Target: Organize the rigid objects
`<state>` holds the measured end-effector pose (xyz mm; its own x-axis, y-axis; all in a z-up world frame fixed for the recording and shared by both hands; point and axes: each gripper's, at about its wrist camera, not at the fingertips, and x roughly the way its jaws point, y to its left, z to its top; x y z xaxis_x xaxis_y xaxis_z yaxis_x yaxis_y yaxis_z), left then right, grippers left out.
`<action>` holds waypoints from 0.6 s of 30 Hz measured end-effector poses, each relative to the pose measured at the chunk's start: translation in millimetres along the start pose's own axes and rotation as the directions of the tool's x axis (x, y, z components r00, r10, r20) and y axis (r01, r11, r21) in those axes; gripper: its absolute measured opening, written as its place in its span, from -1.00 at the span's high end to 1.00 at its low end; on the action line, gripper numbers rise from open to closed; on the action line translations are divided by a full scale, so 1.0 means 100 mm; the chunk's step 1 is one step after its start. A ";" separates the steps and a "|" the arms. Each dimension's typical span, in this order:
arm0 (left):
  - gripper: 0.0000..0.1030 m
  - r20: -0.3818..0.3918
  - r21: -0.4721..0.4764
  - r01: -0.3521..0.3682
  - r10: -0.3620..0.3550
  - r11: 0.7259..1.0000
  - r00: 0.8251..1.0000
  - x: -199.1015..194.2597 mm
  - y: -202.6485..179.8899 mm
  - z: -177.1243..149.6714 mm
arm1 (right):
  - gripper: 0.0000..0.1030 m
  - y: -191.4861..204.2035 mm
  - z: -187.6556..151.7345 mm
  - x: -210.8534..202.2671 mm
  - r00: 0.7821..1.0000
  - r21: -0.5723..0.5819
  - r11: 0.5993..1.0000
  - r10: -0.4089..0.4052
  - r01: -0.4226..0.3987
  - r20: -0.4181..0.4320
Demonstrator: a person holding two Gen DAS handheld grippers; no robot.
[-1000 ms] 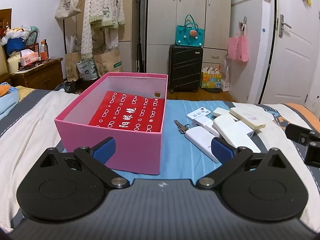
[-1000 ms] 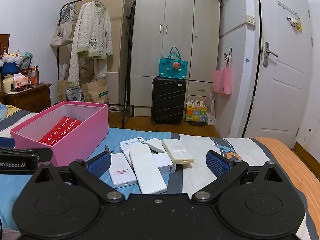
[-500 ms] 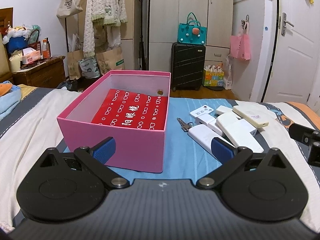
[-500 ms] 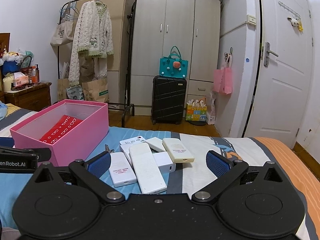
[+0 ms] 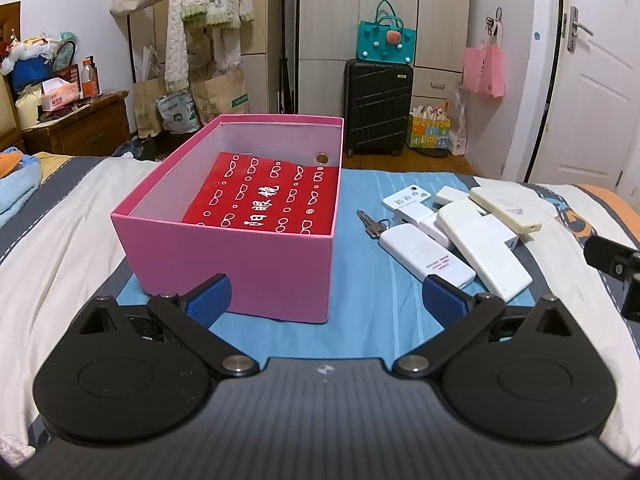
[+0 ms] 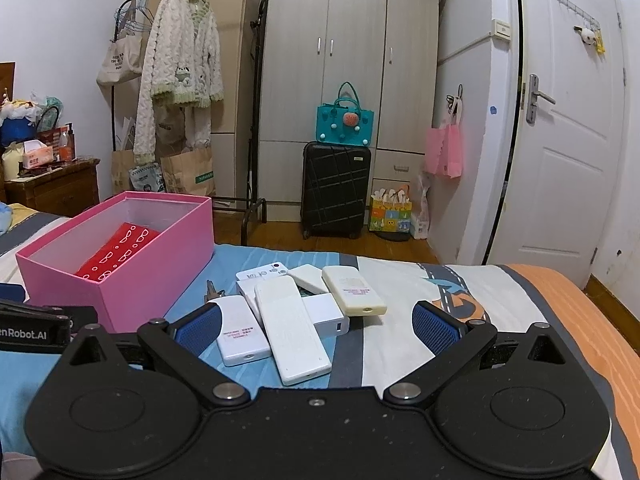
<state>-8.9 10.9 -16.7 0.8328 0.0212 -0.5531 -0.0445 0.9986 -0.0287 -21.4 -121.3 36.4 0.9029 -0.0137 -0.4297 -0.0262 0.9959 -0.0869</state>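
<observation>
A pink box stands open on the bed with a red packet lying inside; it also shows in the right wrist view. To its right lies a pile of several white power banks and a key; the pile also shows in the right wrist view. My left gripper is open and empty, just in front of the box. My right gripper is open and empty, just short of the pile.
The bed has a blue, white and grey cover with an orange edge at the right. Beyond the bed are a black suitcase, a wardrobe, a clothes rack and a white door. A wooden nightstand stands at left.
My left gripper has lifted slightly and drifted left, so the box and the pile sit a little further right in its view. The right gripper has barely moved. Both stay open.
</observation>
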 end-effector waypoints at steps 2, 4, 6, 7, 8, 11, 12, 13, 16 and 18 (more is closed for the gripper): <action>-1.00 -0.002 0.006 -0.003 0.003 1.000 1.000 0.00 -0.01 0.00 | -0.99 0.00 0.00 0.01 1.000 0.000 1.000 0.001 -0.001 -0.005; -1.00 -0.003 0.005 -0.003 0.003 1.000 1.000 0.00 0.00 -0.01 | -0.99 0.01 -0.01 0.02 1.000 -0.001 1.000 0.002 -0.002 -0.008; -1.00 -0.006 0.004 -0.001 0.001 1.000 1.000 0.00 -0.01 -0.01 | -0.99 0.01 0.00 0.03 1.000 -0.002 1.000 0.003 -0.003 -0.009; -1.00 -0.007 0.004 -0.001 0.001 1.000 1.000 0.00 -0.01 -0.01 | -0.99 0.01 -0.01 0.02 1.000 -0.002 1.000 0.003 -0.003 -0.008; -1.00 -0.008 0.004 -0.001 0.001 1.000 1.000 0.00 -0.01 -0.01 | -0.99 0.01 -0.01 0.02 1.000 -0.002 1.000 0.003 -0.003 -0.008; -1.00 -0.012 0.003 0.000 0.000 1.000 1.000 0.01 -0.01 -0.01 | -0.99 0.01 -0.01 0.03 1.000 -0.002 1.000 0.003 -0.004 -0.009; -1.00 -0.014 0.003 0.000 0.000 1.000 1.000 0.01 0.00 -0.01 | -0.99 0.01 -0.01 0.03 1.000 -0.002 1.000 0.004 -0.004 -0.009; -1.00 -0.015 0.003 0.000 0.000 1.000 1.000 0.01 -0.01 -0.01 | -0.99 0.01 -0.01 0.02 1.000 -0.002 1.000 0.004 -0.004 -0.010; -1.00 -0.015 0.003 0.000 0.000 1.000 1.000 0.02 -0.01 -0.01 | -0.99 0.01 -0.01 0.02 1.000 -0.003 1.000 0.004 -0.005 -0.010; -1.00 -0.015 0.002 0.000 0.000 1.000 1.000 0.02 -0.01 -0.01 | -0.99 0.01 -0.01 0.02 1.000 -0.003 1.000 0.004 -0.004 -0.009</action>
<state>-8.0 10.4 -18.2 0.8242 0.0209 -0.5658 -0.0435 0.9987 -0.0264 -19.7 -120.7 34.6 0.8987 -0.0107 -0.4384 -0.0311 0.9956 -0.0879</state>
